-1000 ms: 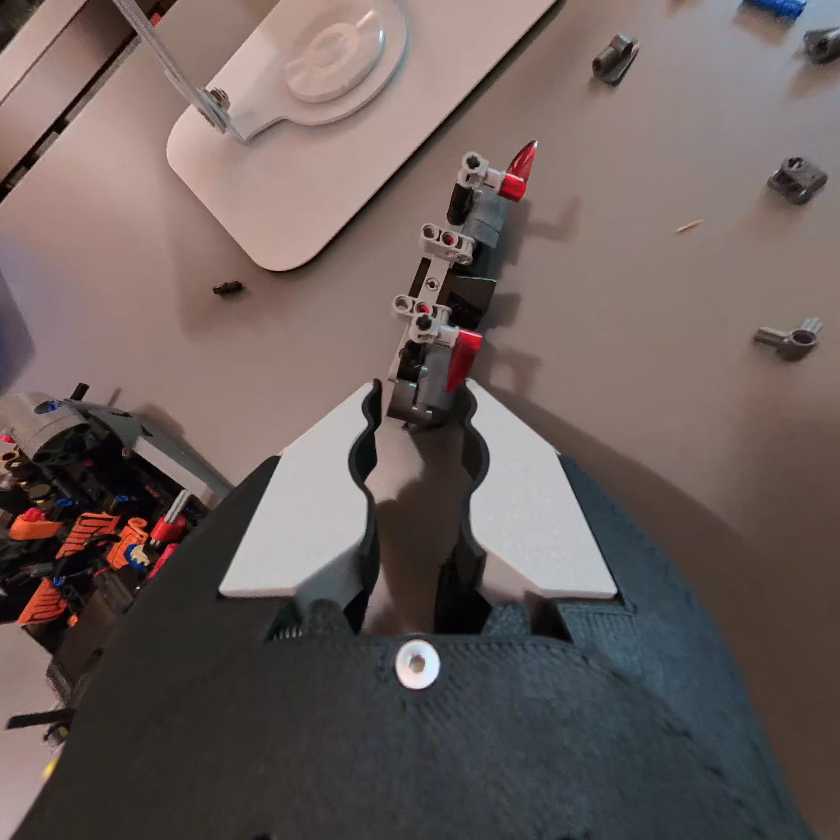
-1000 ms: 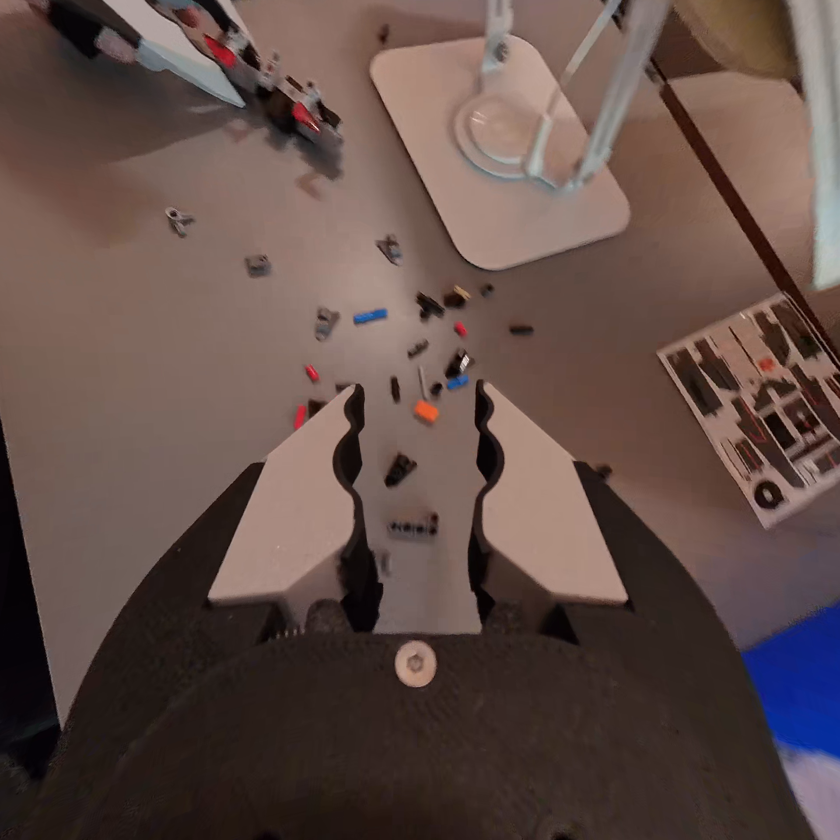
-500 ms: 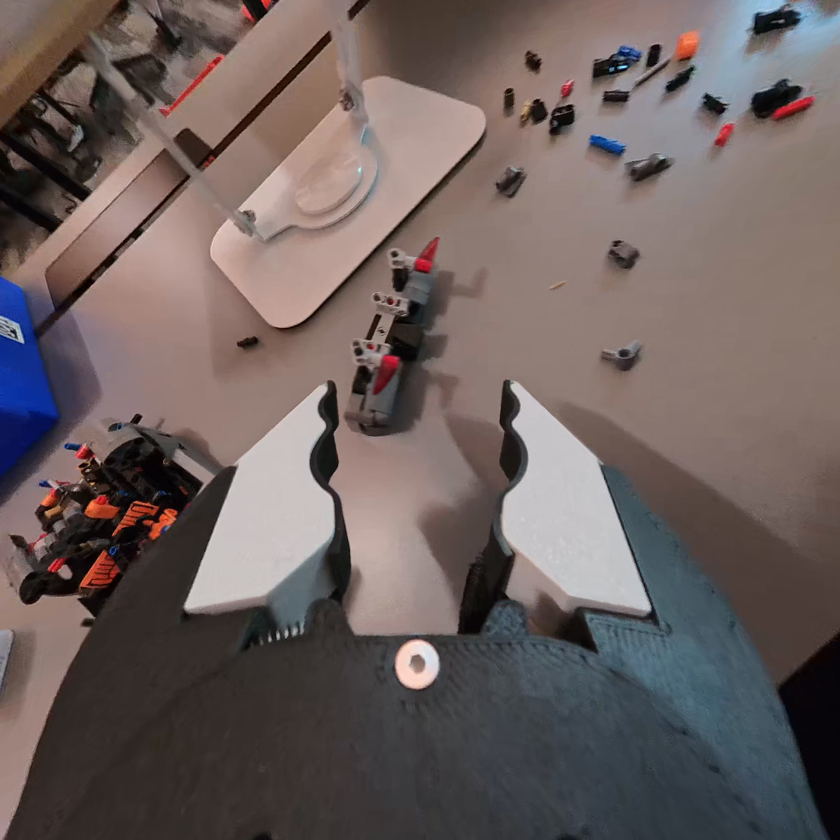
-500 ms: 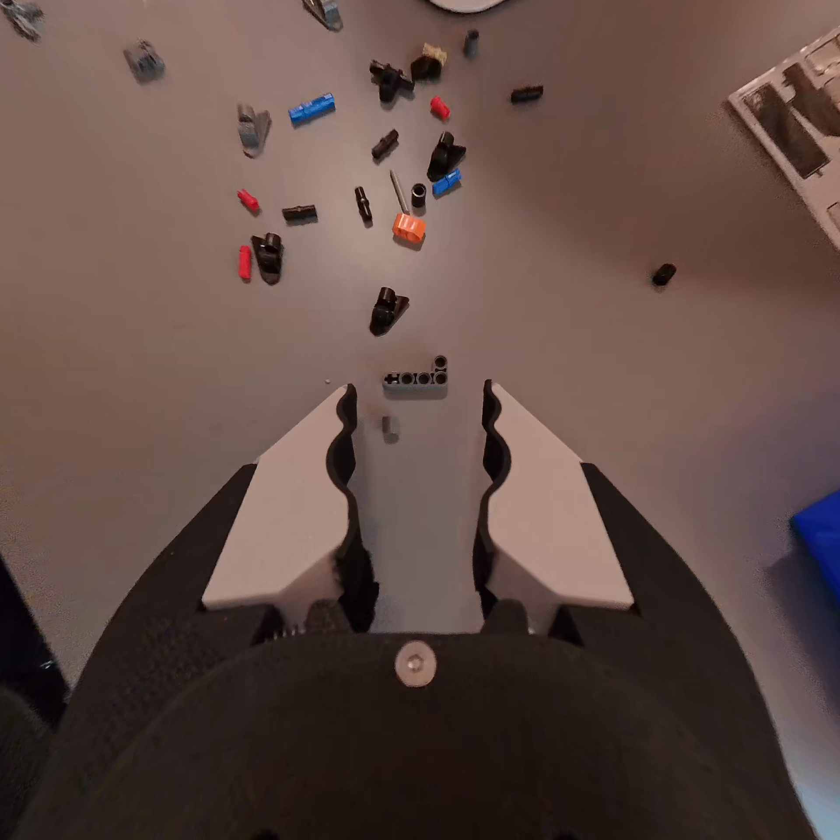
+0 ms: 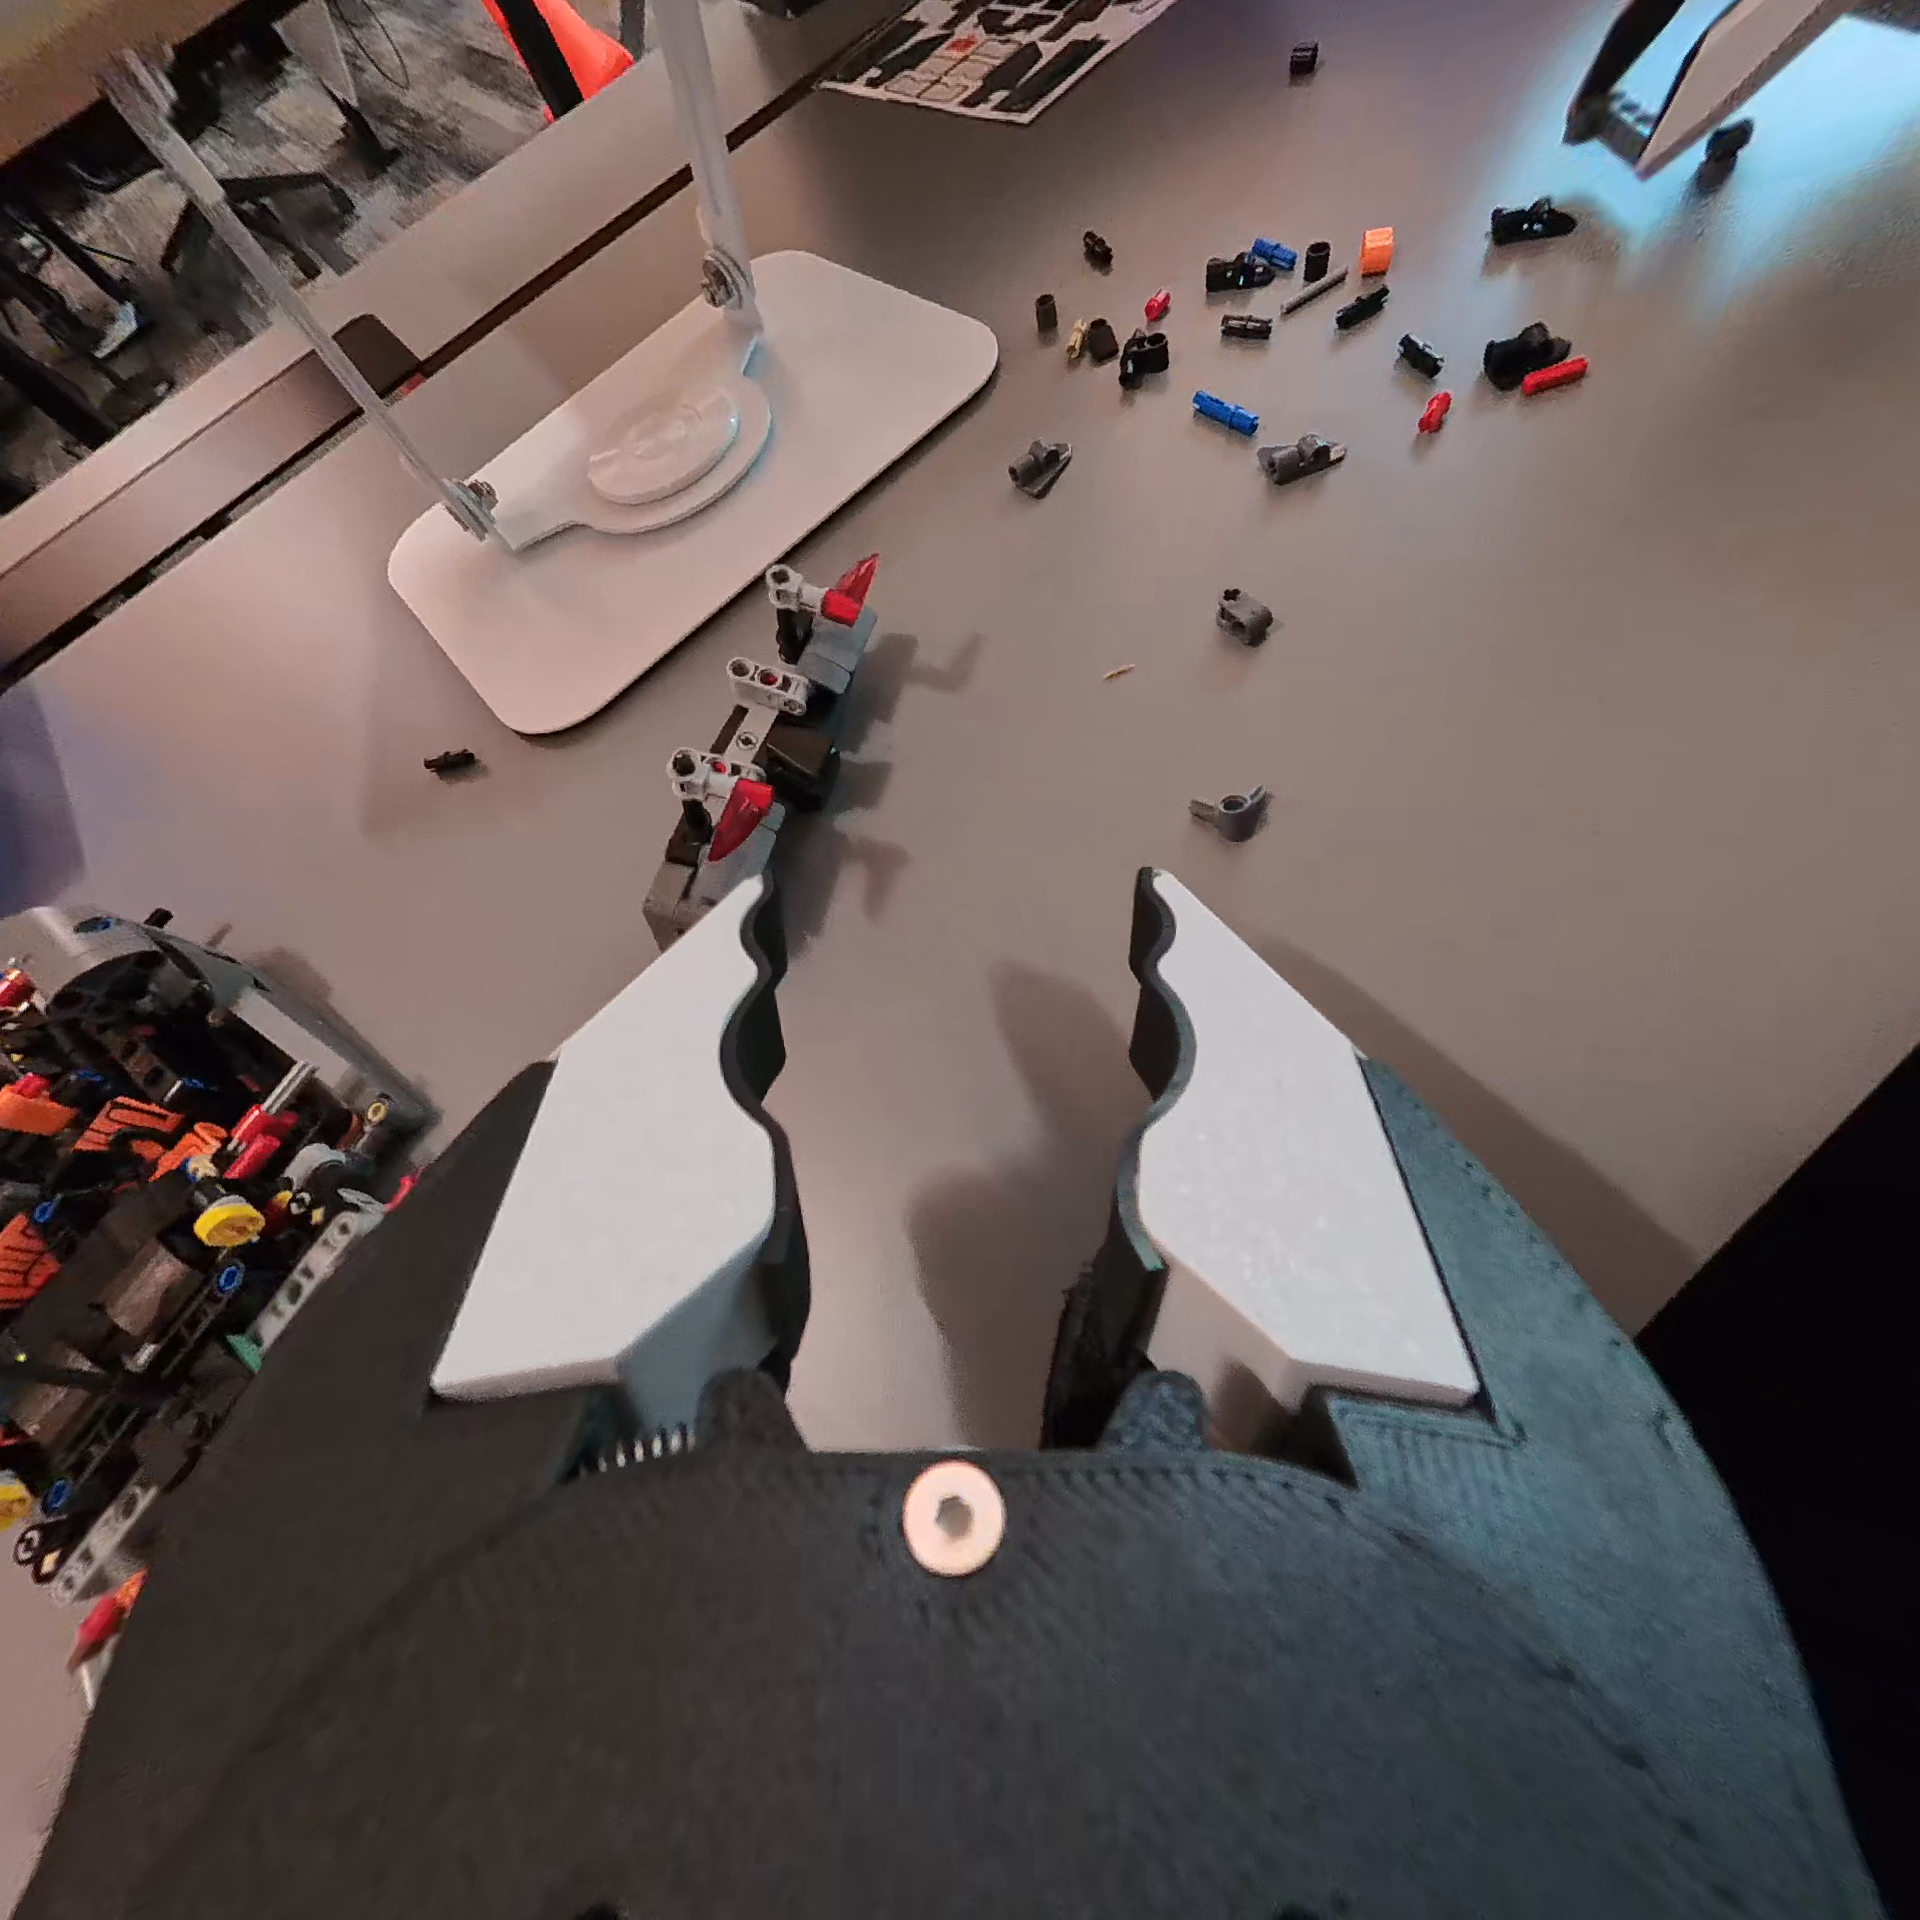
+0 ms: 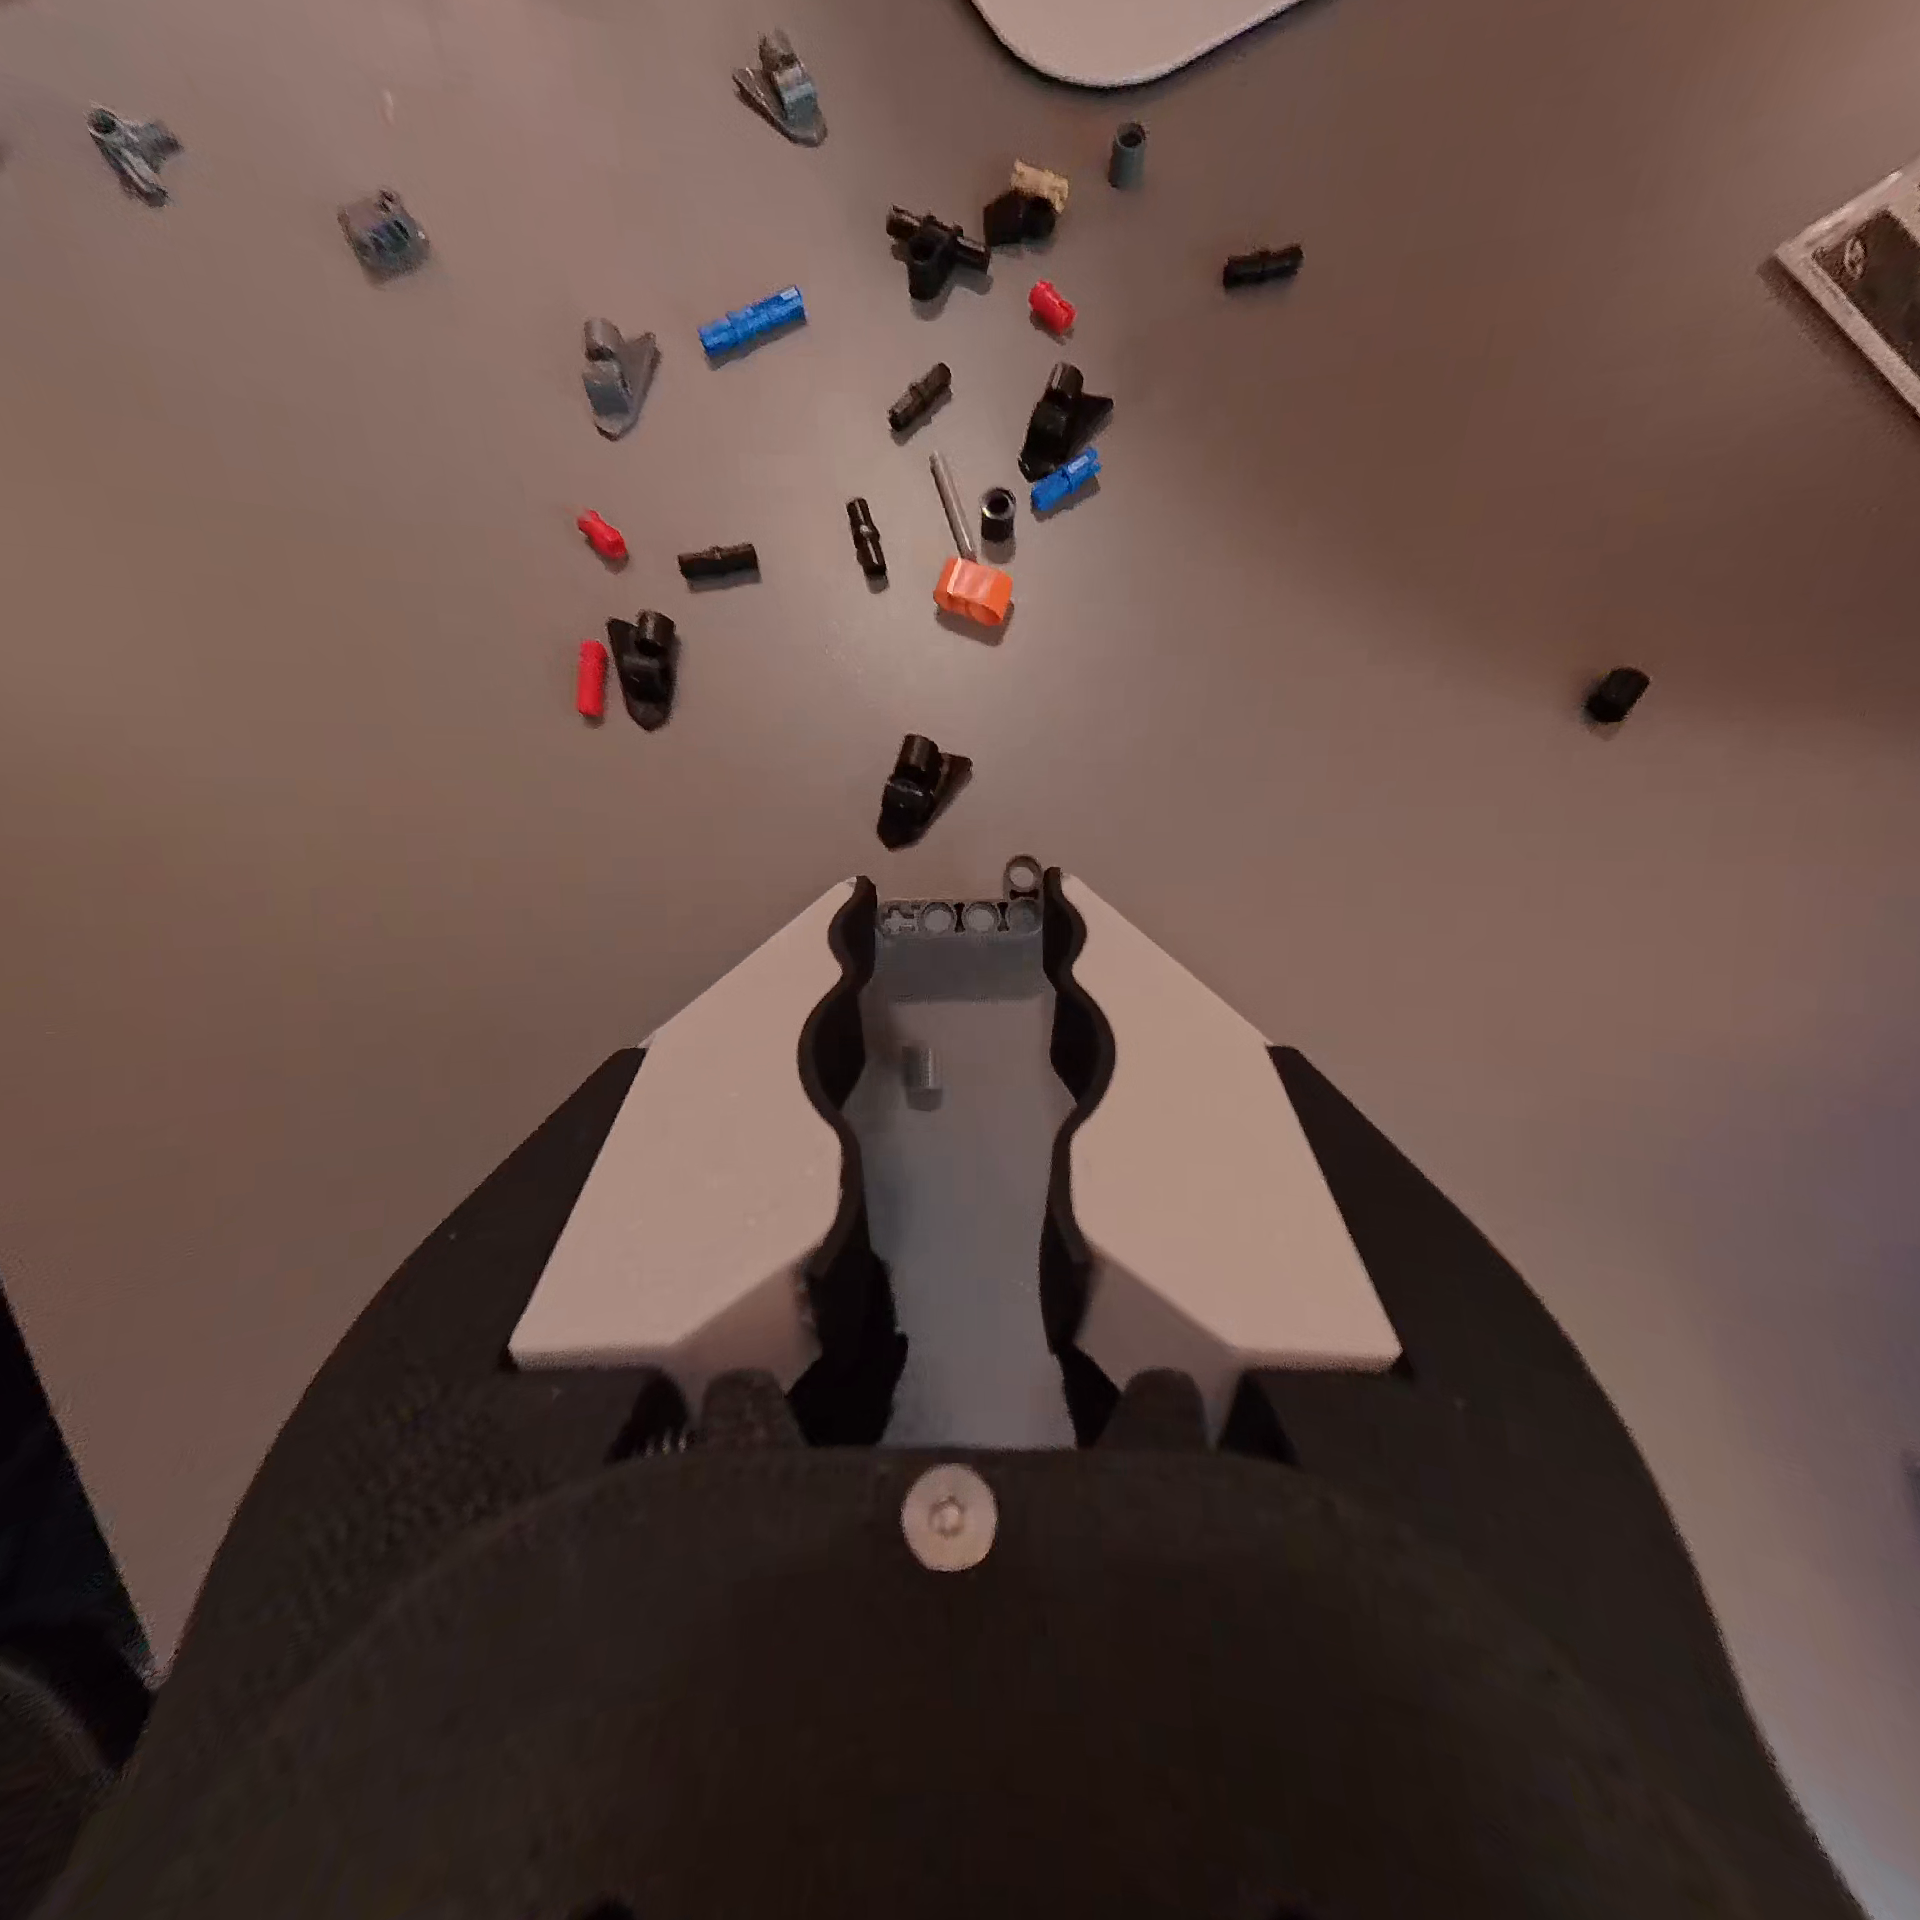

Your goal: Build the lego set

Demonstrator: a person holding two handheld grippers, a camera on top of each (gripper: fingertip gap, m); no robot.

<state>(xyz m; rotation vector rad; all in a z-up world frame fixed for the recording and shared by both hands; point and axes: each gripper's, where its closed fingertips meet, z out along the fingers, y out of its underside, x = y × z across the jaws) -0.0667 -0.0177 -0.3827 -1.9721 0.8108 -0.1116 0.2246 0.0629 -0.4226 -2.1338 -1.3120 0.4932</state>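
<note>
In the left wrist view my left gripper (image 5: 953, 883) is open and empty above the table. A long grey, black and white sub-assembly with red tips (image 5: 769, 748) lies on the table just beyond my left fingertip (image 5: 727, 935), apart from the pads. In the right wrist view my right gripper (image 6: 956, 894) is low over the table, and its pads press on both ends of a grey L-shaped beam with holes (image 6: 956, 920). A small grey pin (image 6: 918, 1070) lies on the table farther back between the fingers, untouched.
Several loose small parts lie ahead of the right gripper, among them a black piece (image 6: 914, 784) and an orange piece (image 6: 971, 594). A white lamp base (image 5: 675, 468) stands behind the sub-assembly. A large partly built model (image 5: 156, 1174) sits at the left. A sticker sheet (image 6: 1870, 281) lies at the right. The gap from one gripper's tips to the other's is roughly 30 cm.
My left gripper opened, let go of the sub-assembly and drew back from it. My right gripper came down over the loose parts and closed on the grey beam.
</note>
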